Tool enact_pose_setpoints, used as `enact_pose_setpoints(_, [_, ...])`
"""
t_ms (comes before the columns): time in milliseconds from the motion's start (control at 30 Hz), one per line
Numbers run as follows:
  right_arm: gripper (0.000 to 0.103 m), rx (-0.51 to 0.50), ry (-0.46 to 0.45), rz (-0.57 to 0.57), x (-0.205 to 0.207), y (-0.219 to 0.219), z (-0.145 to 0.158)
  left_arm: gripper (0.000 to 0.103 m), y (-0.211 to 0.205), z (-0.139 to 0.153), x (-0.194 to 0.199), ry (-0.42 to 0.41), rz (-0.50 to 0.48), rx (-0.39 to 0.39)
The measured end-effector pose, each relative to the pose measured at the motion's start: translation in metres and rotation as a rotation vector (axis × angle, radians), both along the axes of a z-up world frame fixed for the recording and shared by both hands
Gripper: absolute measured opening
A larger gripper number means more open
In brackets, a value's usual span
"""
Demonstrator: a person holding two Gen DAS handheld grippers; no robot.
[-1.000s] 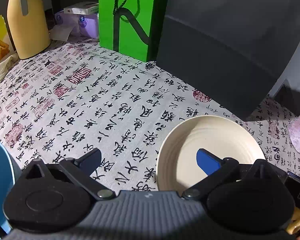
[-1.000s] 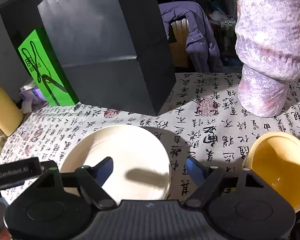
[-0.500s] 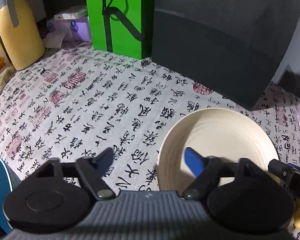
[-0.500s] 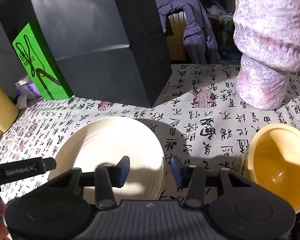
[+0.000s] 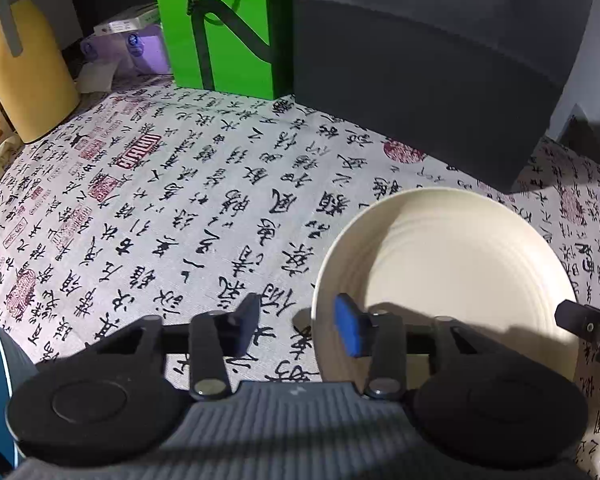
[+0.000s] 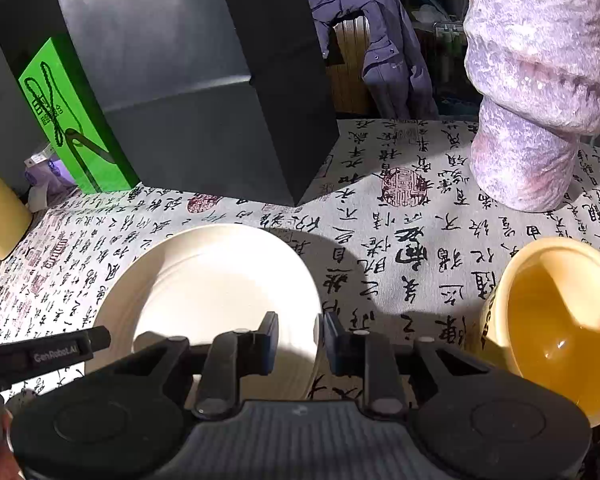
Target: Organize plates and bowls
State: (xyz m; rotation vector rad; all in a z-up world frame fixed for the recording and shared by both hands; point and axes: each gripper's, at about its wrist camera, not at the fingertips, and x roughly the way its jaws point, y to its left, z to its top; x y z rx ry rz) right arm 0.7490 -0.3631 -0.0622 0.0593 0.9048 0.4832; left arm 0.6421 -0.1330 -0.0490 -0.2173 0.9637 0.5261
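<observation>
The cream plate (image 6: pixel 216 292) lies flat on the calligraphy-print tablecloth (image 5: pixel 172 216), in front of the black box (image 6: pixel 204 92); the yellow bowl (image 6: pixel 556 320) sits to its right, apart from it. We straddle the plate's right rim with the right gripper (image 6: pixel 298 340), its jaws narrowed to a small gap, one finger over the plate and one outside. We cannot tell whether the pads touch the rim yet. The left gripper (image 5: pixel 298 326) does the same at the plate's left rim, with a wider gap and holding nothing.

Step in hand, as we judge it: gripping the plate for a two-handed lift. Next we need both jaws closed fully on the rim, then an even raise.

Versus a second ago: both grippers were wide open; both have since narrowed, the right more. The plate has not shifted.
</observation>
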Motion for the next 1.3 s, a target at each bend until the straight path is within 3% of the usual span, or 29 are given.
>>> enact_pose_setpoints(133, [0.014,-0.003,0.004,-0.008,0.001,0.000,-0.002,0.014,-0.003,-0.001,0.000,-0.003,-0.024,0.000])
enact_pose_setpoints(167, [0.012,0.000,0.006,-0.009,0.002,-0.001,-0.002,0.012,-0.004,0.000,0.000,-0.002,-0.026,0.007])
enact_pose_setpoints(567, [0.005,-0.016,0.000,0.003,0.004,0.003,-0.013,0.011,-0.011,-0.003,0.002,0.008,-0.048,0.046])
enact_pose_setpoints(1300, [0.004,0.001,-0.042,0.002,-0.001,0.003,-0.010,0.011,-0.014,-0.004,0.000,0.007,-0.066,0.080])
